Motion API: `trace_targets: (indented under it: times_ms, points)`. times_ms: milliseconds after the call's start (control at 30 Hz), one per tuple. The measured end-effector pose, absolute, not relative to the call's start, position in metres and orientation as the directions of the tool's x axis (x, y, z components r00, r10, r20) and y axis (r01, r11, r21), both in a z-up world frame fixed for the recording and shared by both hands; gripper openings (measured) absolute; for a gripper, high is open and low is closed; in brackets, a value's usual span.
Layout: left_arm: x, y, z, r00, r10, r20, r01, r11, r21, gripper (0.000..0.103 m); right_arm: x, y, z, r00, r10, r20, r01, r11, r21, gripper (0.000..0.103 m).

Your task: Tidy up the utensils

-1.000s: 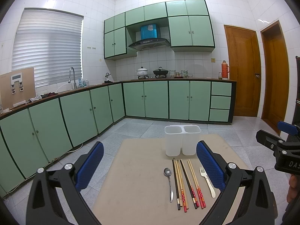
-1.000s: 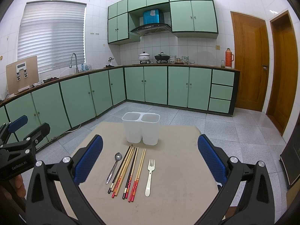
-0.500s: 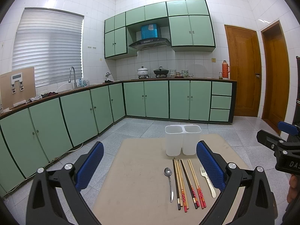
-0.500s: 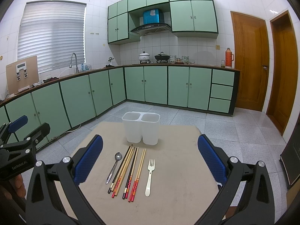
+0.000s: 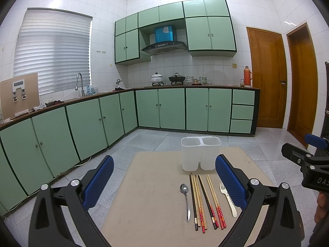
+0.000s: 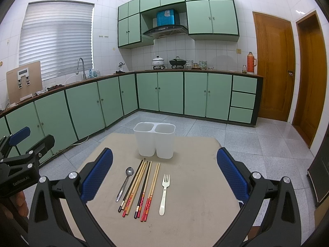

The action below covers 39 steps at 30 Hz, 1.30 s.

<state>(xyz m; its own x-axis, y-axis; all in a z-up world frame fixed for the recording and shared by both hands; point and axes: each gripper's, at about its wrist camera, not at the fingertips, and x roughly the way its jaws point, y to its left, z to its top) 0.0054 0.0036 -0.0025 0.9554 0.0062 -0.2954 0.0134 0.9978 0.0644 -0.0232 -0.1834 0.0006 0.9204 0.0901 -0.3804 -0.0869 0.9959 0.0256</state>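
On a tan table lie a metal spoon, several chopsticks and a cream plastic fork, side by side. Behind them stands a white two-compartment holder, both compartments empty as far as I see. My left gripper hovers open above the near left of the table. My right gripper hovers open over the near side, with the utensils between its fingers in view. Neither holds anything.
Green kitchen cabinets run along the left and back walls, with a sink tap and pots on the counter. Two wooden doors stand at the right. Grey tiled floor surrounds the table.
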Motion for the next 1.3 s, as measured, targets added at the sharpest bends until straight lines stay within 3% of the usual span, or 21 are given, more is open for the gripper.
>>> trace_targets:
  times_ms: [967, 1300]
  points:
    - [0.003, 0.008, -0.006, 0.953, 0.008, -0.302, 0.012, 0.998, 0.064, 0.097, -0.018, -0.183, -0.004, 0.918, 0.087, -0.387, -0.083, 0.996, 0.029, 0.098]
    - [0.037, 0.024, -0.036, 0.917, 0.049, -0.396, -0.015, 0.996, 0.087, 0.097, 0.013, -0.201, -0.041, 0.888, 0.048, -0.457, -0.04, 0.999, 0.028, 0.098]
